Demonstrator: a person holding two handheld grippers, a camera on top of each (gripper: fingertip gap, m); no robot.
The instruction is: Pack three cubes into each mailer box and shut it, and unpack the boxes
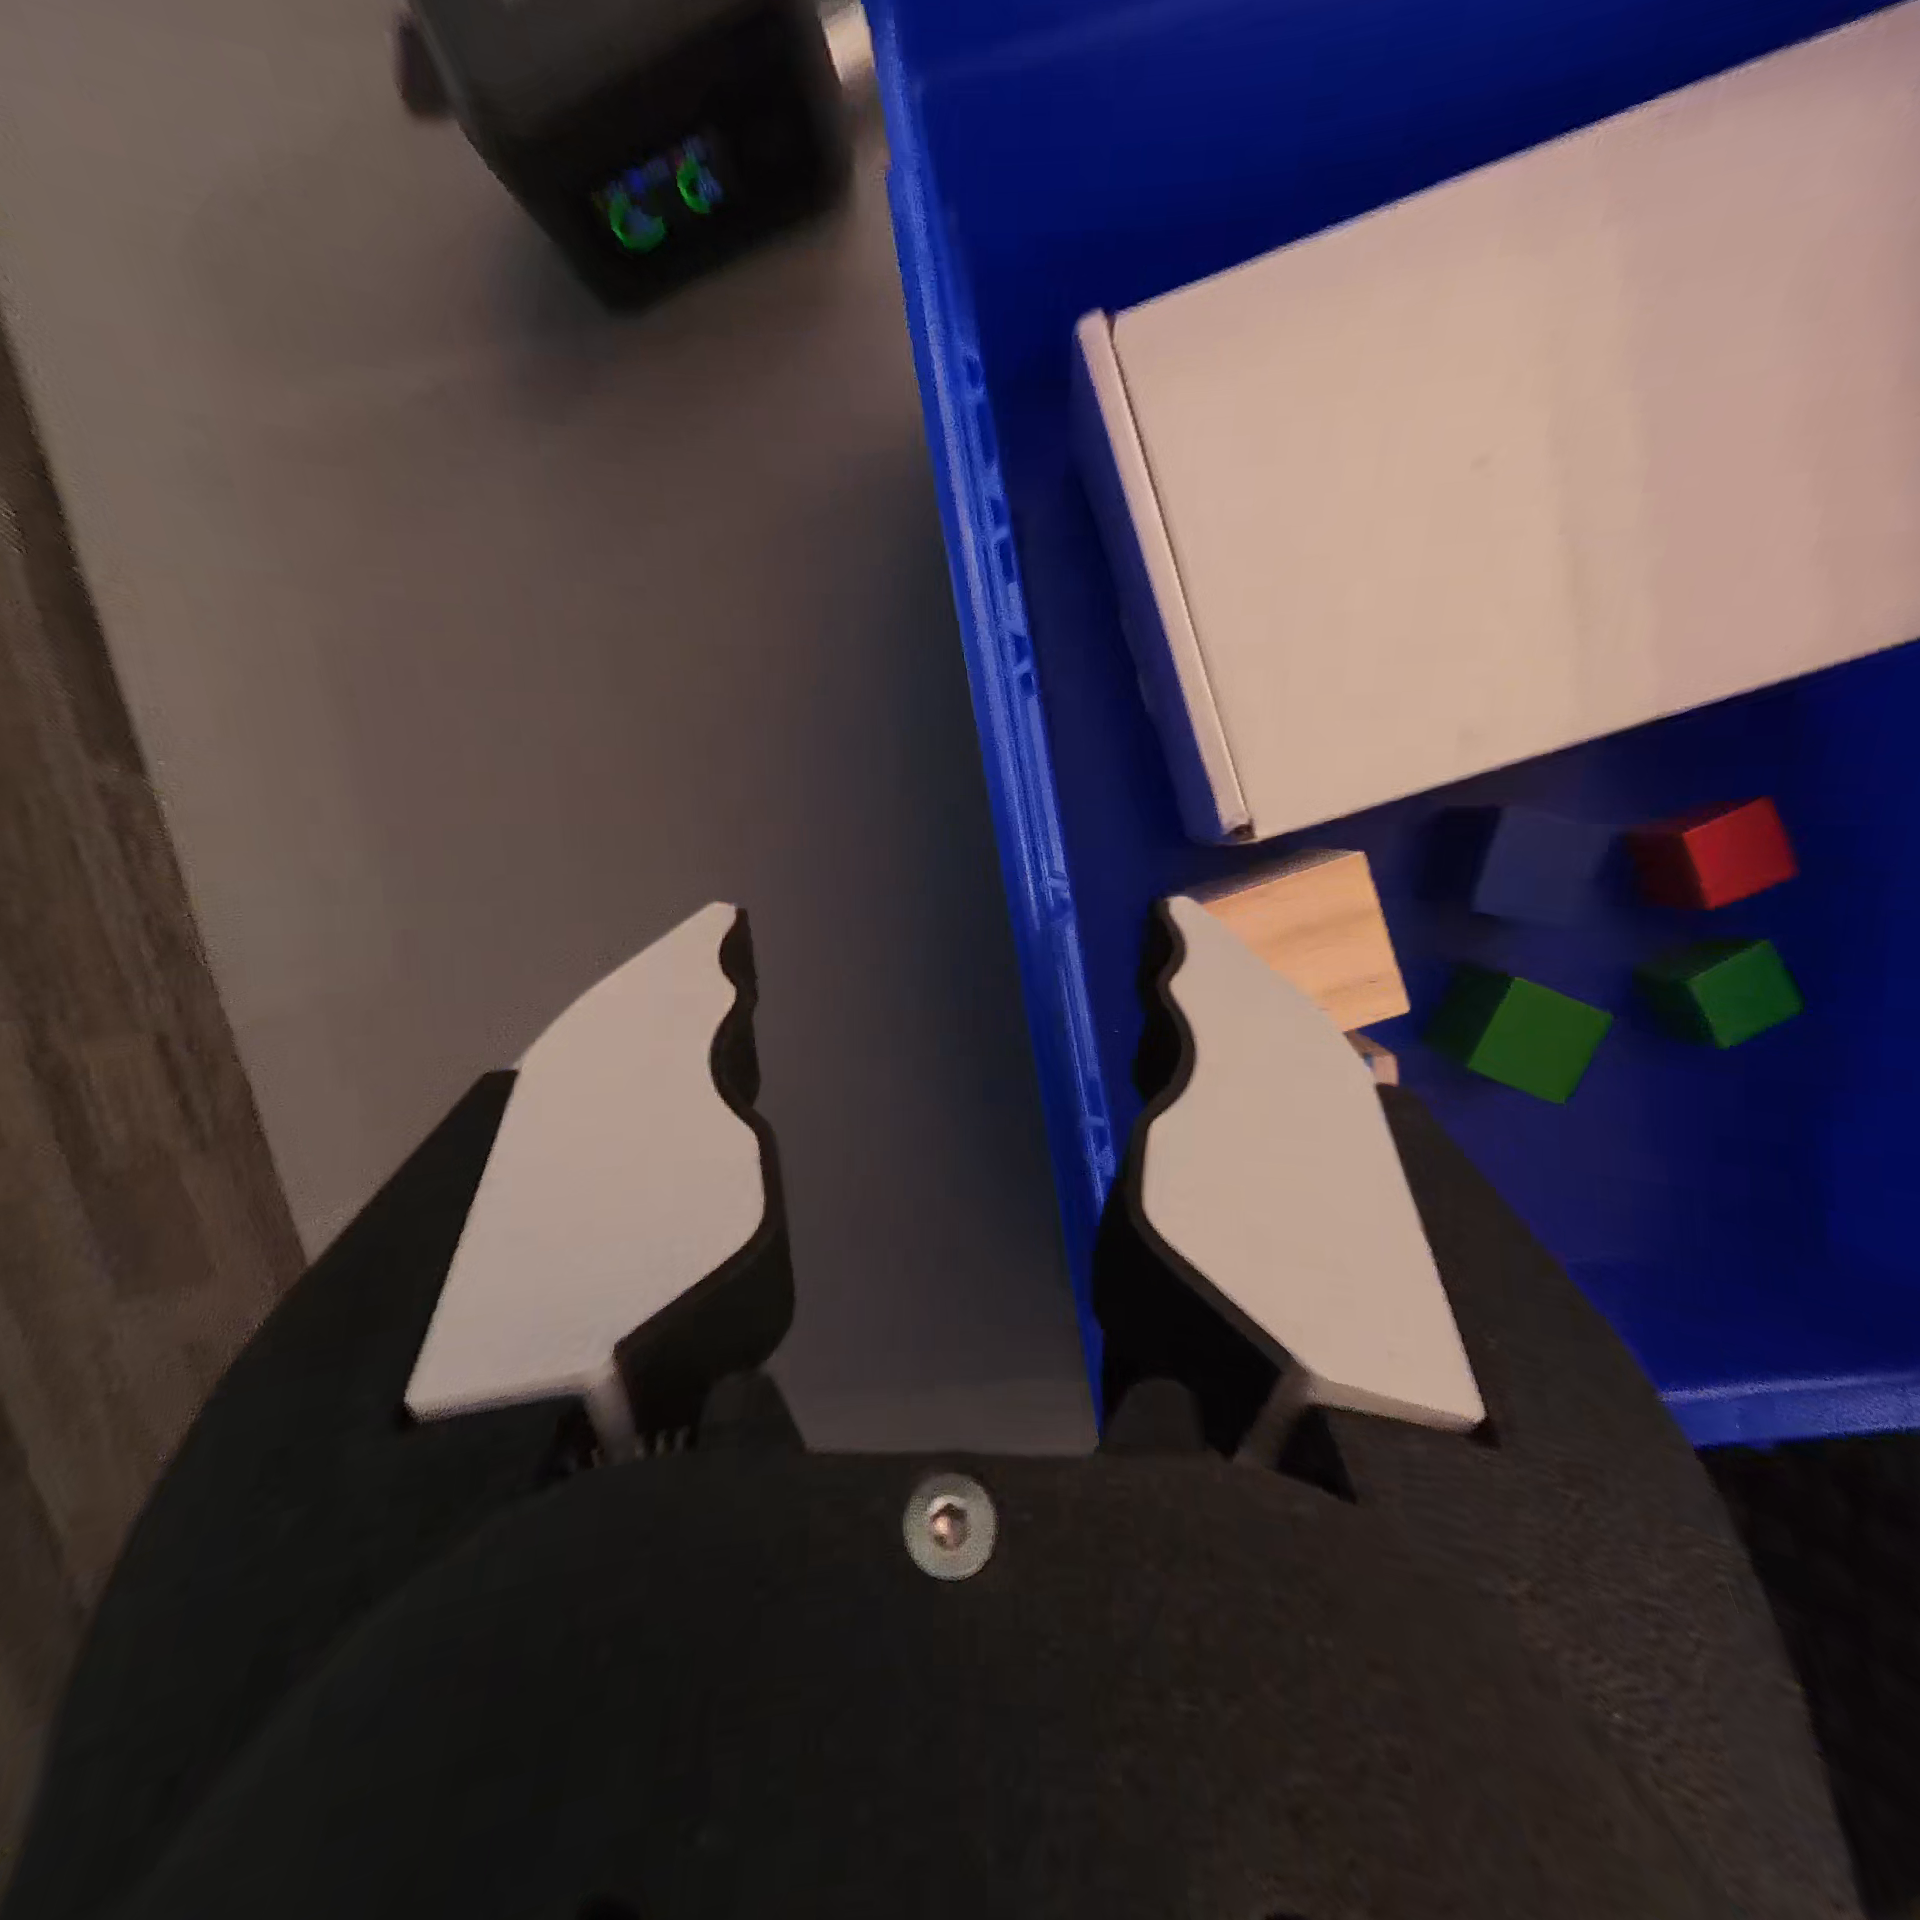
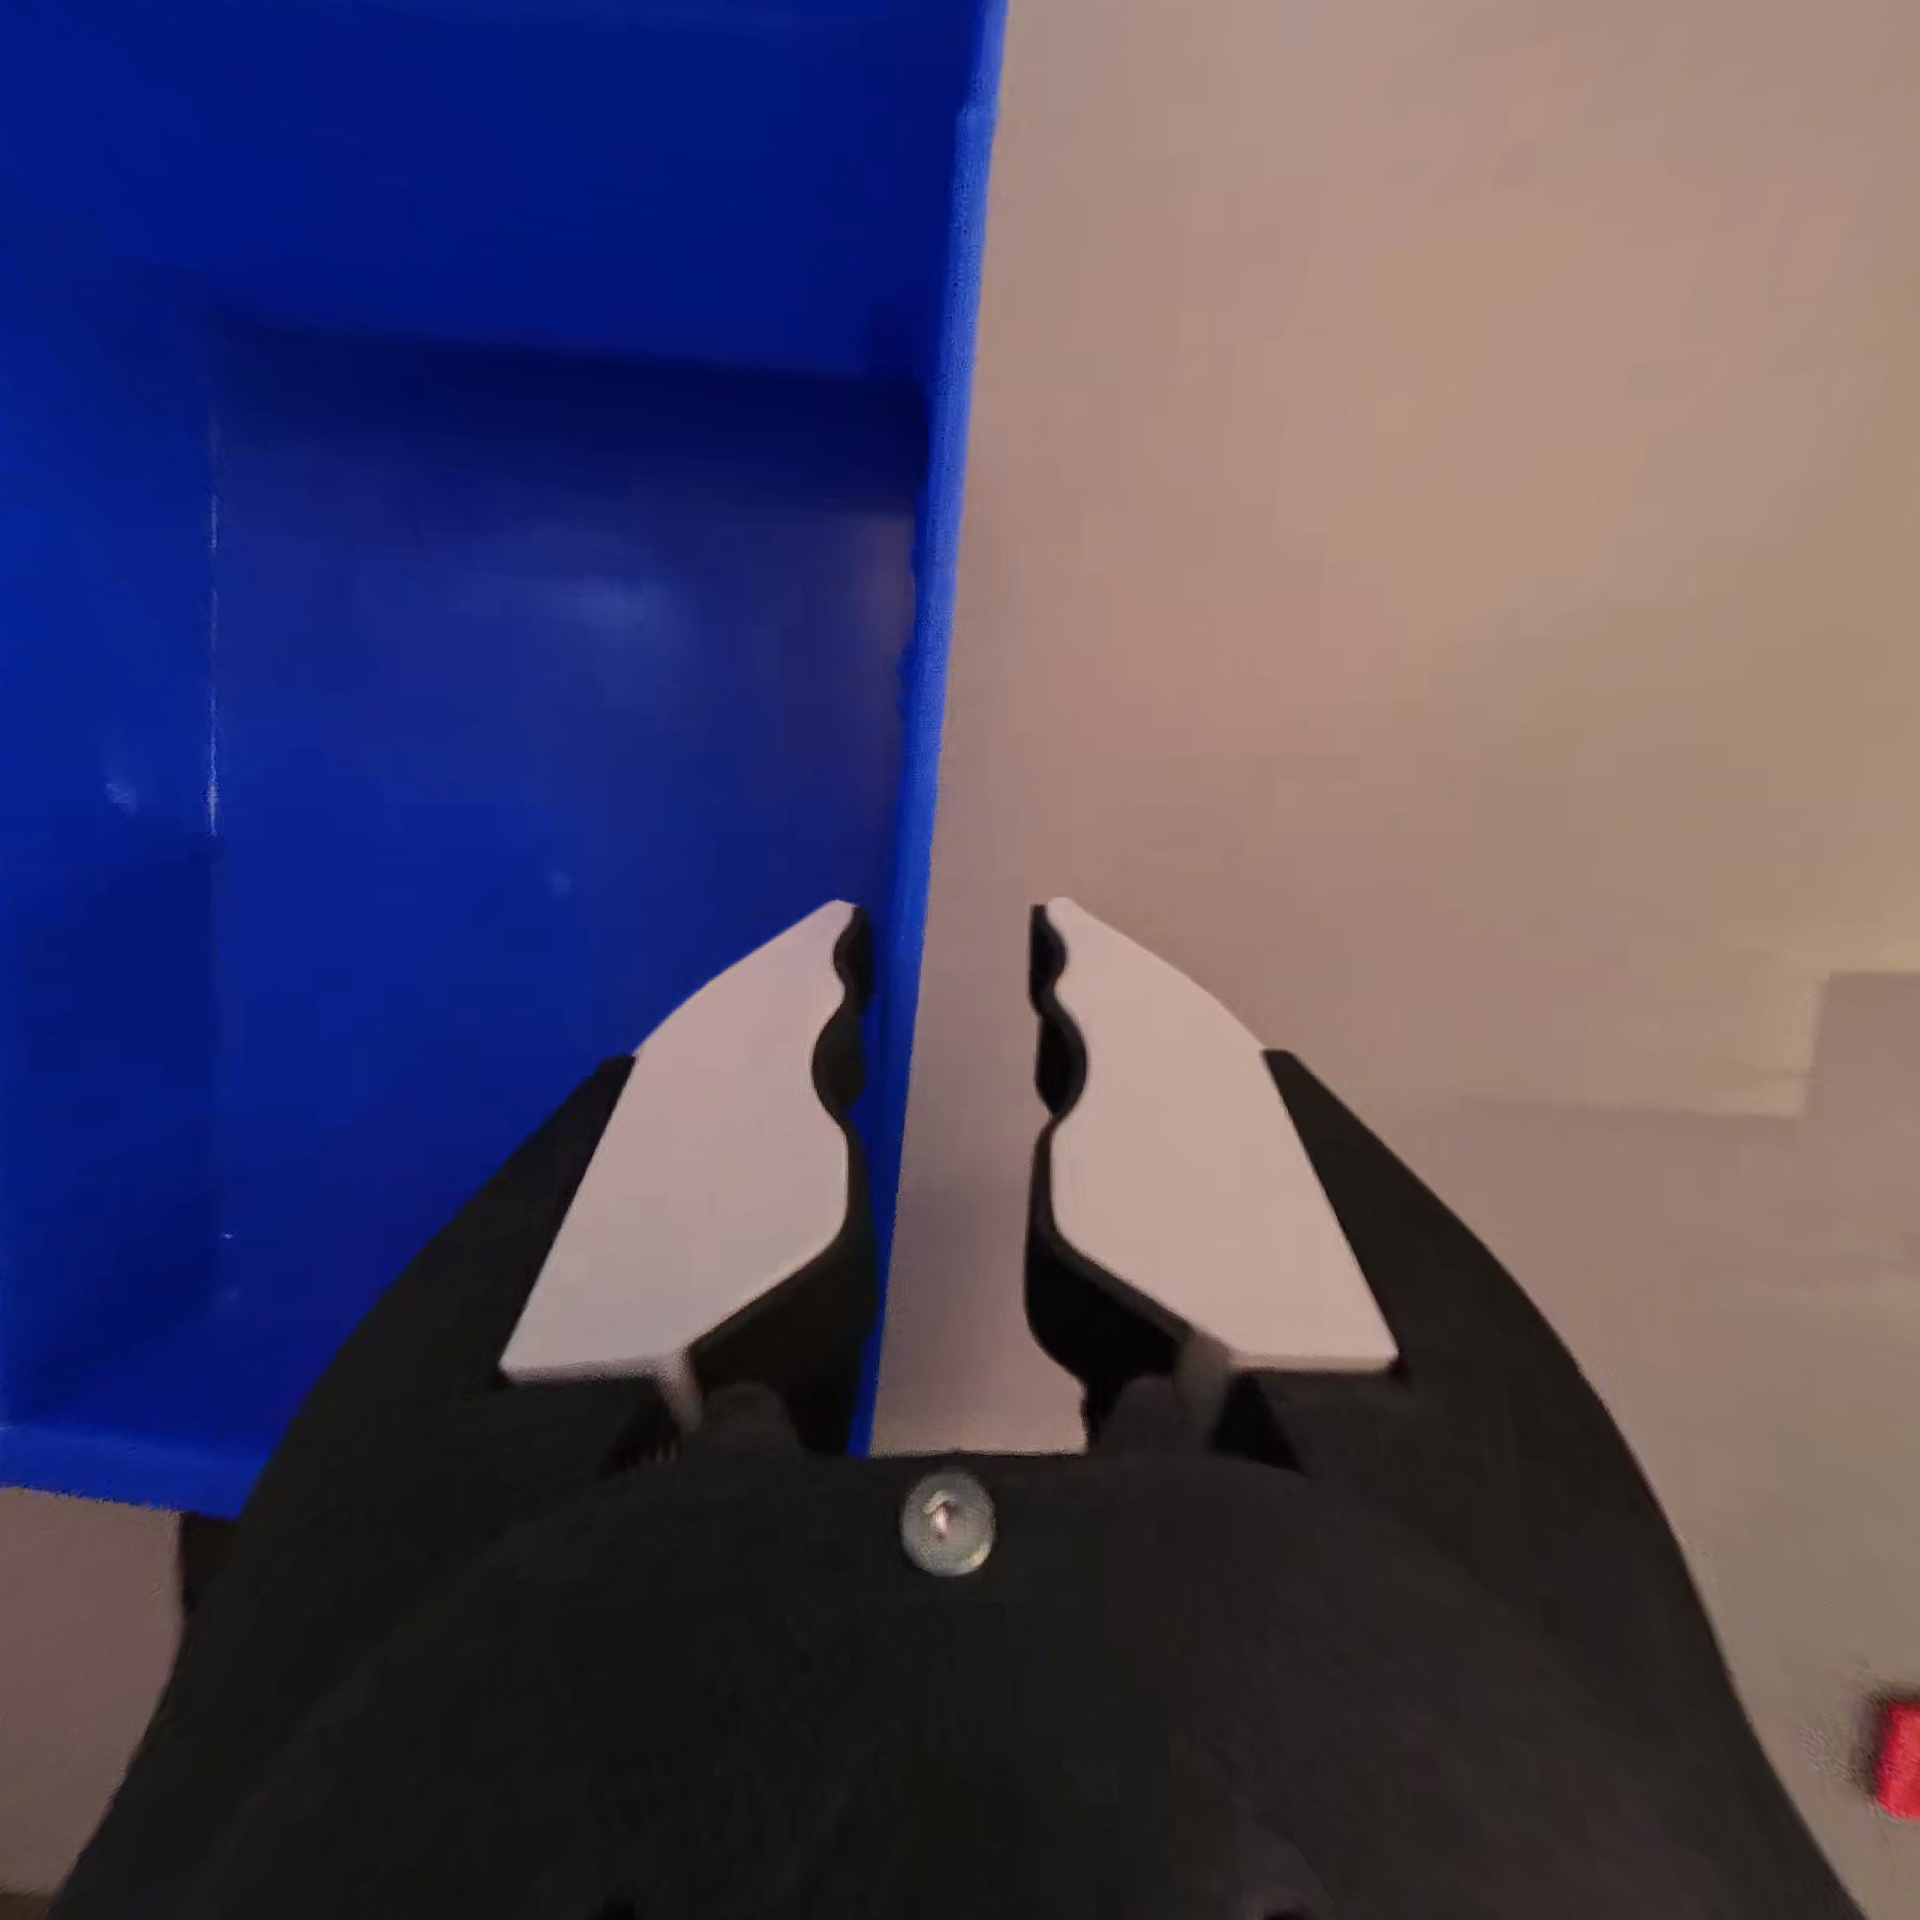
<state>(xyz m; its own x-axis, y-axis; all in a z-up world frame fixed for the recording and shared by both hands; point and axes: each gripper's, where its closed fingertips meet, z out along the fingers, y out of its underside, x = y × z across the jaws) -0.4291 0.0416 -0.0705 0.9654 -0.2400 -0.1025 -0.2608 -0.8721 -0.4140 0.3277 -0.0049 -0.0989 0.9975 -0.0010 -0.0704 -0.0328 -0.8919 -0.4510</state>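
Left gripper (image 1: 951, 925) is spread and empty, straddling the blue bin (image 1: 997, 582) left wall. Loose cubes lie inside to its right: wooden cube (image 1: 1314, 935) nearest, then green cubes (image 1: 1522, 1034), blue cube (image 1: 1538, 868), red cube (image 1: 1714, 852). Closed white mailer box (image 1: 1538, 499) sits beyond, long axis slanting toward the far right. Right gripper (image 2: 945, 914) is parted and empty over the bin's right wall; left looks nearer.

A grey bench (image 1: 468, 727) is seen; a wood-pattern floor (image 1: 94, 935) is shown at nine o'clock, dimly lit.
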